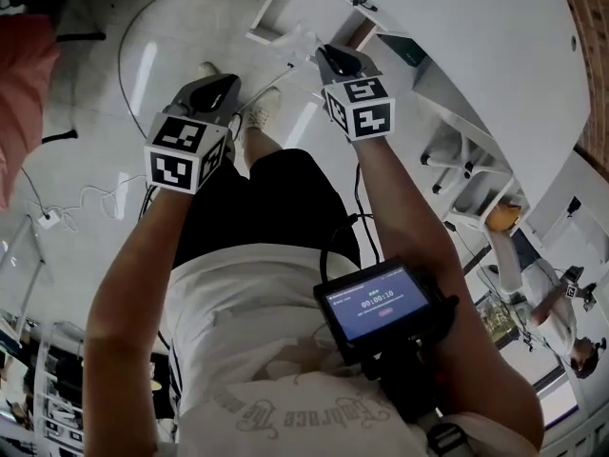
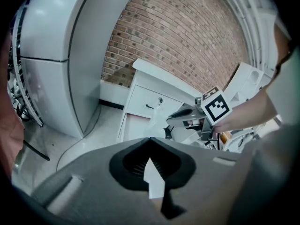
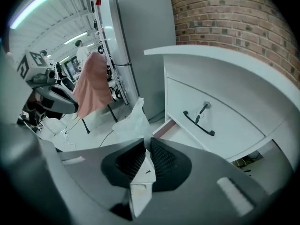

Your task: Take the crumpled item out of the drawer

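Observation:
A crumpled white, thin plastic item (image 3: 130,119) hangs from the tips of my right gripper (image 3: 146,142), whose jaws are shut on it. It is in the air in front of the white cabinet (image 3: 225,78), above the pulled-out lower drawer (image 3: 161,128). The upper drawer with its black handle (image 3: 199,118) stays closed. The head view shows the right gripper (image 1: 322,57) holding the item (image 1: 300,42) near the cabinet (image 1: 285,8). My left gripper (image 1: 228,91) hovers lower left, jaws shut and empty. From the left gripper (image 2: 150,139) view the item (image 2: 156,116) dangles before the open drawer (image 2: 136,125).
A brick wall (image 2: 187,46) curves behind the cabinet, and a grey column (image 2: 51,64) stands to its left. A pink cloth (image 3: 93,83) hangs on a stand. Cables (image 1: 86,203) lie on the floor. People (image 1: 542,293) stand far right. A screen (image 1: 376,303) hangs at my chest.

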Available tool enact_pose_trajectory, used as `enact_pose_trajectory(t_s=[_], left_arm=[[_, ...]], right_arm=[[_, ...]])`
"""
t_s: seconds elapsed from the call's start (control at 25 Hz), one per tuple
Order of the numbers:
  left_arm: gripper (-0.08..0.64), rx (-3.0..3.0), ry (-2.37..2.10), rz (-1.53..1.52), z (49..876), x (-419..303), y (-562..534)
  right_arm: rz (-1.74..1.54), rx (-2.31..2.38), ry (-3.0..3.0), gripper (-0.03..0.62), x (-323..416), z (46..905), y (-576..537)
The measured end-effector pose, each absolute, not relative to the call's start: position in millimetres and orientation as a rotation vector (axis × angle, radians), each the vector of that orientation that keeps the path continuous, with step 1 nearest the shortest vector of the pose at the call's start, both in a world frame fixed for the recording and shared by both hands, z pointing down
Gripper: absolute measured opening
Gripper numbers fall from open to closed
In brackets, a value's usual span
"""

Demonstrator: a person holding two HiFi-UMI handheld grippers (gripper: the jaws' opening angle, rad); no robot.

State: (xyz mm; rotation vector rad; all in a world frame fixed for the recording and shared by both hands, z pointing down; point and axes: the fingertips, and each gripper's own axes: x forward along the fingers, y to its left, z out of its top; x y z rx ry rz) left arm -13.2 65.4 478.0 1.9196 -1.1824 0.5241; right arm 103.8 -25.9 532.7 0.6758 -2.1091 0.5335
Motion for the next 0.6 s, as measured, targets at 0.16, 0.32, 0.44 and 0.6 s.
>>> enact_pose_trajectory(t_s=[0.16, 0.32, 0.44, 0.6], left_arm=[[0.003, 1.932, -1.194, 0.517, 451.2, -8.3, 66.3], [0.003, 1.959, -1.199, 0.522, 423.1, 2.3, 71.0], [0.003, 1.972, -1.203, 0.524, 406.7, 3.8, 74.8], [0.003, 1.984, -1.216, 0.513, 387.7, 5.6, 73.4]], right_arm=[[0.523, 0.687, -2.157, 0.041, 110.9, 498.0, -21.3], [0.485, 0.684, -2.216, 0.041, 123.3, 462.3, -14.7], [0.463, 0.694, -2.251, 0.041, 128.1, 439.3, -10.6], [0.443, 0.723, -2.289, 0.041, 134.5, 412.2, -7.7]])
